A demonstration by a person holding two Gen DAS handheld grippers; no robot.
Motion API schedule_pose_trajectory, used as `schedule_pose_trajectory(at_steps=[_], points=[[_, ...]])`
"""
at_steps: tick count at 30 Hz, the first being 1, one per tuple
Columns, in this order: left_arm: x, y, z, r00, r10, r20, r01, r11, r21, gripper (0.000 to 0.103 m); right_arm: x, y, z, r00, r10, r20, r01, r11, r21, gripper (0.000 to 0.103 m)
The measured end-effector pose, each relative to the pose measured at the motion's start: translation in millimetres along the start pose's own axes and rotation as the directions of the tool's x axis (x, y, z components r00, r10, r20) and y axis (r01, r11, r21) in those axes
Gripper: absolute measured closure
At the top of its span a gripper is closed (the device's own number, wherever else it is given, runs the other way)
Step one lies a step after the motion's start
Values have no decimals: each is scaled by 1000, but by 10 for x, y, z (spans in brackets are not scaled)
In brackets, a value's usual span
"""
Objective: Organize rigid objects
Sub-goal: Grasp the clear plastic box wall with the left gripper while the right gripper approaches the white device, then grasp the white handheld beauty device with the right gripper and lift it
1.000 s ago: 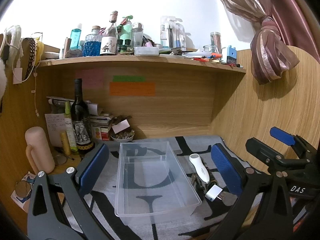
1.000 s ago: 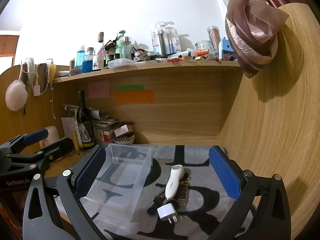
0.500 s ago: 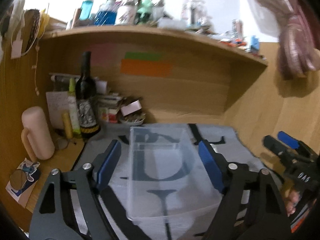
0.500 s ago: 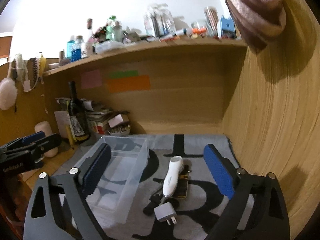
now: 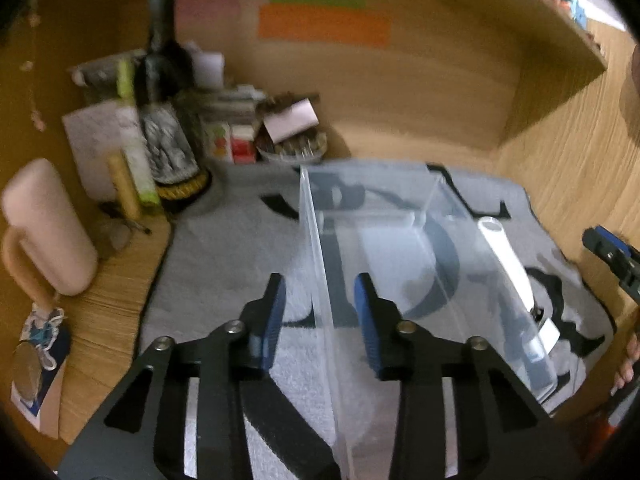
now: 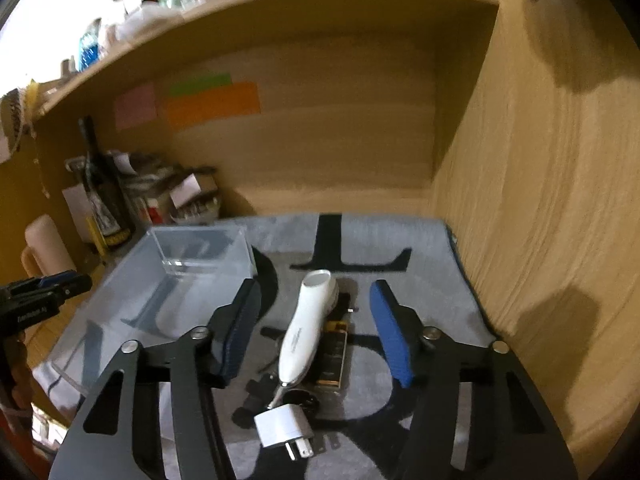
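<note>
A clear plastic bin [image 5: 400,280] stands on the grey mat [image 5: 224,280]; it also shows in the right wrist view [image 6: 168,292]. My left gripper [image 5: 320,312] is open, with its pads straddling the bin's left wall without touching it. A white handheld device [image 6: 308,328] lies on the mat over a dark flat item [image 6: 334,356], with a white plug adapter [image 6: 282,428] in front of it. My right gripper [image 6: 316,336] is open, its pads on either side of the white device, just above it.
A dark wine bottle [image 5: 164,112], a bowl of small items [image 5: 290,144], boxes and papers crowd the back left. A pale cylinder [image 5: 44,228] stands at the left. Wooden walls close the back and right. A cluttered shelf [image 6: 248,12] runs above.
Both grippers dropped and moved forward. The left narrowed and now straddles the bin's left wall. The right narrowed and came down around the white device.
</note>
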State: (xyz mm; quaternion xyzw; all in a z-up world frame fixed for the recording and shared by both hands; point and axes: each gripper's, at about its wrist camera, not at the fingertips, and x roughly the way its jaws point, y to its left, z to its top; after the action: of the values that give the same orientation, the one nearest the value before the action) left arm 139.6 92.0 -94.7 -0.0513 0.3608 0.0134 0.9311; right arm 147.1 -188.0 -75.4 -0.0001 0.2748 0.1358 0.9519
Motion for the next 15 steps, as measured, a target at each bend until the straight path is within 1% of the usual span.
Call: schedule_pose_trajectory(at_steps=[2,4,5,7,9,11,15], points=[[86,3,-5,999,-15,-36,15,1000,12,72,108,-32,13,999,4,-41,-4,1000,1,58],[187,29,2,996,-35,-78,36,999,13,77,235,-62,24,996,8,-85,-7,1000,1,60],[225,40,4,994,-48,-96,49,999,10,79,288,-66,27,995,7,-100,-7,1000,0,61],[289,63,10,989,-68,-133,70,998,6,85,390,-75,36,991,8,-133,-8,1000,-1,61],[348,62,8,983,-90,-159,92,996,3,86,483,-79,48,987,8,-163,-9,1000,-6,62],[377,51,3,980,-103,-172,105,994,6,89,580,-71,55,981,8,-193,-10,1000,-13,62],[403,44,1,979,-102,-175,104,995,5,89,782,-38,70,969,15,-248,-23,999,-28,62]])
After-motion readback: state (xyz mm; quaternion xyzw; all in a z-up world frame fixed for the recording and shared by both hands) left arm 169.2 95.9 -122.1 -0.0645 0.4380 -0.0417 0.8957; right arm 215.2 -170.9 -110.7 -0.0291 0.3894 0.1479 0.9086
